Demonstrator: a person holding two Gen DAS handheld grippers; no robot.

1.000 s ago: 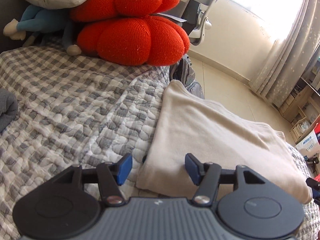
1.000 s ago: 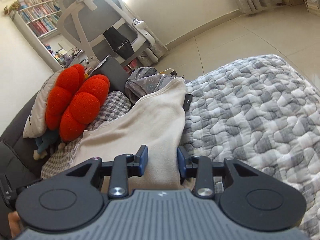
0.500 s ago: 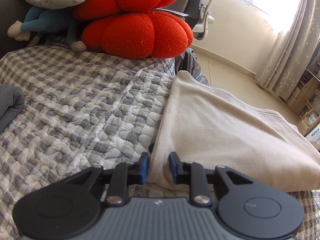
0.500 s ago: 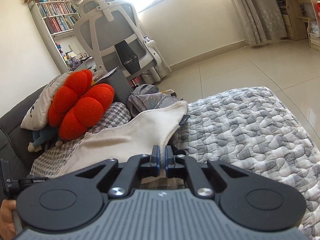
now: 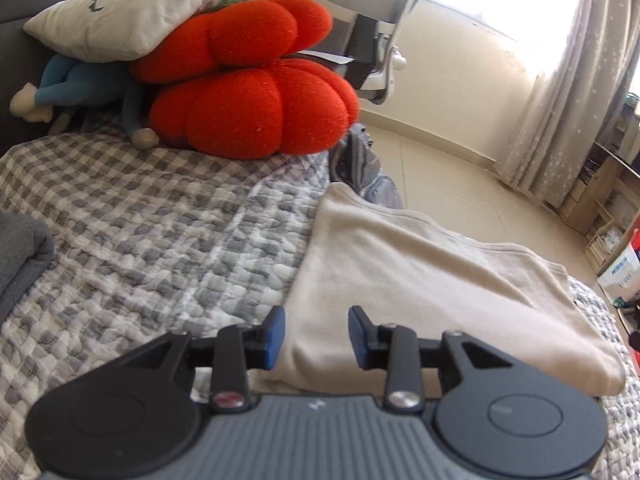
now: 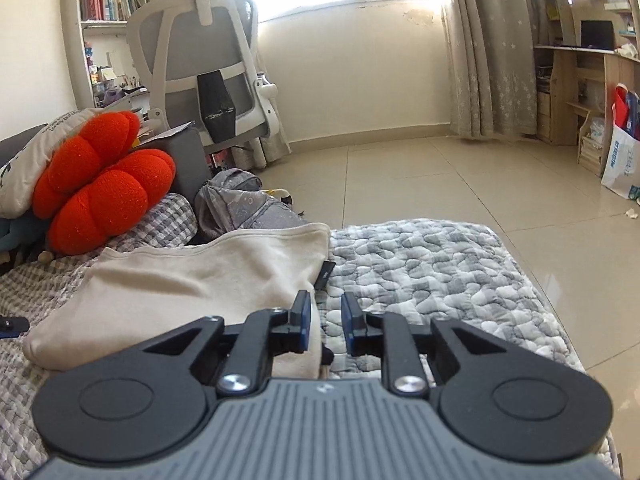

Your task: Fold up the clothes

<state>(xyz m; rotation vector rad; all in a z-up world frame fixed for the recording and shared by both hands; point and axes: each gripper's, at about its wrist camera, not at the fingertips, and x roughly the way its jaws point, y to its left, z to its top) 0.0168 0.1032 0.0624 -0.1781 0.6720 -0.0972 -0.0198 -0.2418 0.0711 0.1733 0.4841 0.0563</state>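
A folded beige garment (image 5: 420, 280) lies on the grey-and-white quilted bed cover (image 5: 160, 240). My left gripper (image 5: 316, 334) hovers just over the garment's near left corner. Its jaws are opening, and the blue pads (image 5: 276, 332) stand apart without pressing the cloth below them. In the right wrist view the same garment (image 6: 180, 292) lies to the left. My right gripper (image 6: 326, 318) is at its near right corner, jaws opening. The left pad is beside the cloth edge, and mostly quilt (image 6: 420, 272) shows in the gap.
Red pumpkin cushions (image 5: 248, 92), a white pillow (image 5: 132, 20) and a blue plush toy (image 5: 72, 84) crowd the bed's far end. A grey folded cloth (image 5: 20, 256) lies at the left. A grey backpack (image 6: 240, 208), an office chair (image 6: 200, 52) and tiled floor (image 6: 460, 184) lie beyond. A small black object (image 6: 326, 274) sits by the garment.
Both grippers closed on the garment's near edge half a second ago, then opened and drew up and back from it. The right wrist view has rolled level. The garment stays flat.
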